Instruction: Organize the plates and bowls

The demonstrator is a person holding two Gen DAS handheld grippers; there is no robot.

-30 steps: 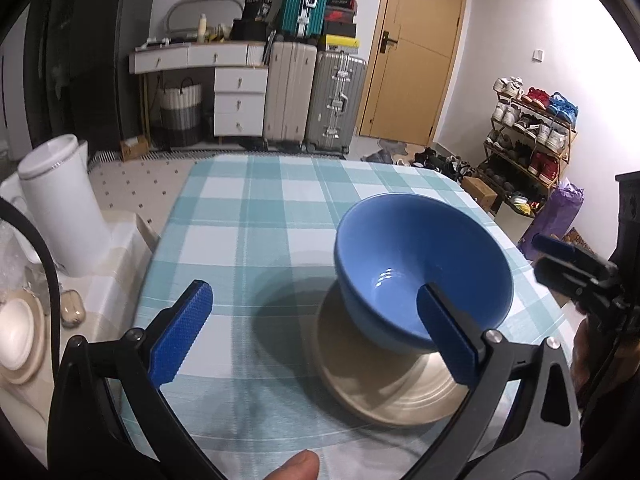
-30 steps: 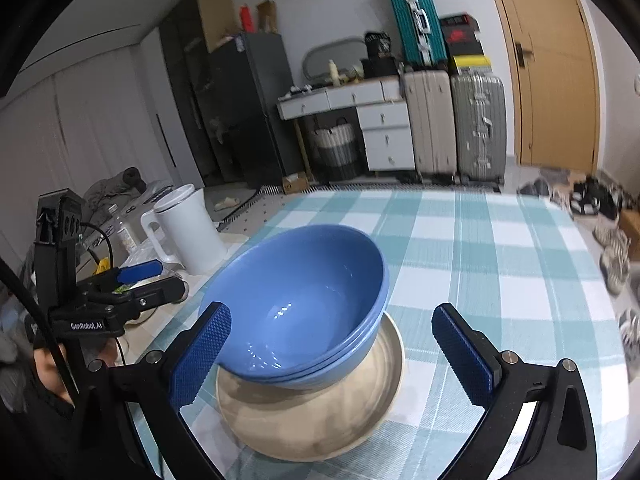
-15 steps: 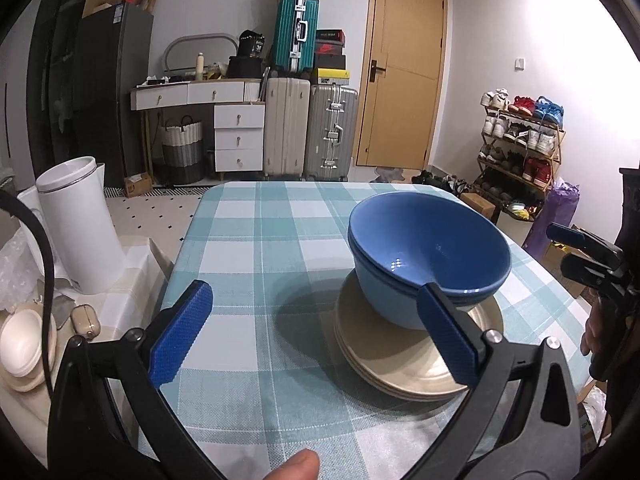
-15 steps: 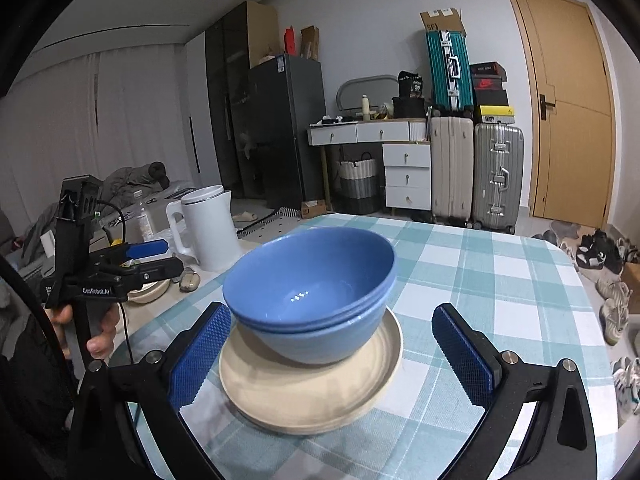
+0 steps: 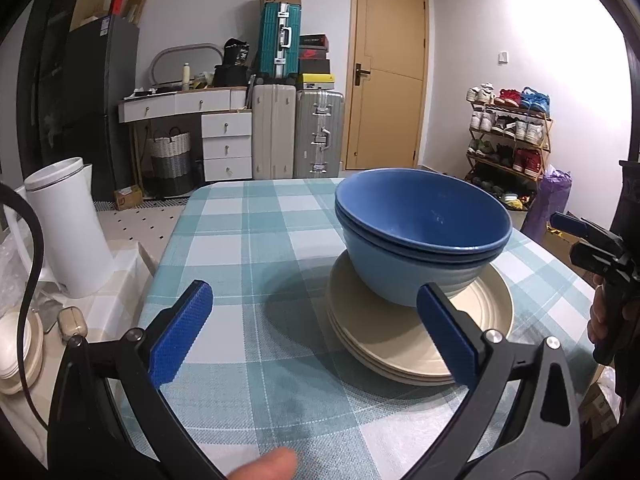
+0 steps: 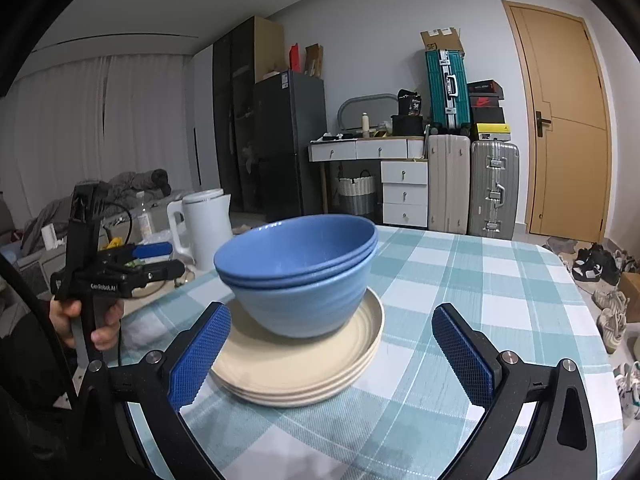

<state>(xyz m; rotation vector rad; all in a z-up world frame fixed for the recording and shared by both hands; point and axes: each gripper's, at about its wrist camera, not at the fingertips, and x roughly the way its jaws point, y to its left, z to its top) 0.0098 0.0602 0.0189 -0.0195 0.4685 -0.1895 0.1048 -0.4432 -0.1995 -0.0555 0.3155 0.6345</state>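
Note:
Two nested blue bowls (image 5: 420, 232) (image 6: 298, 276) stand upright on a stack of cream plates (image 5: 424, 340) (image 6: 296, 368) on the checked tablecloth. My left gripper (image 5: 316, 328) is open and empty, pulled back to the near left of the stack. My right gripper (image 6: 332, 354) is also open and empty, low and close in front of the plates, with its left pad beside the plates' rim. Each gripper also shows from the other side: the right gripper (image 5: 576, 228) at the table's right edge, the left gripper (image 6: 160, 260) beyond the table's left edge.
A white kettle (image 5: 68, 236) (image 6: 204, 228) stands on a side surface left of the table (image 5: 248, 248), with small cream dishes (image 5: 12, 344) near it. Suitcases (image 5: 298, 132), a drawer desk and a door fill the back. A shoe rack (image 5: 508, 136) stands at the right.
Both grippers have dropped lower and drawn back from the bowls and plates, so both views now see the stack from near table height. The bowls and plates have stayed put.

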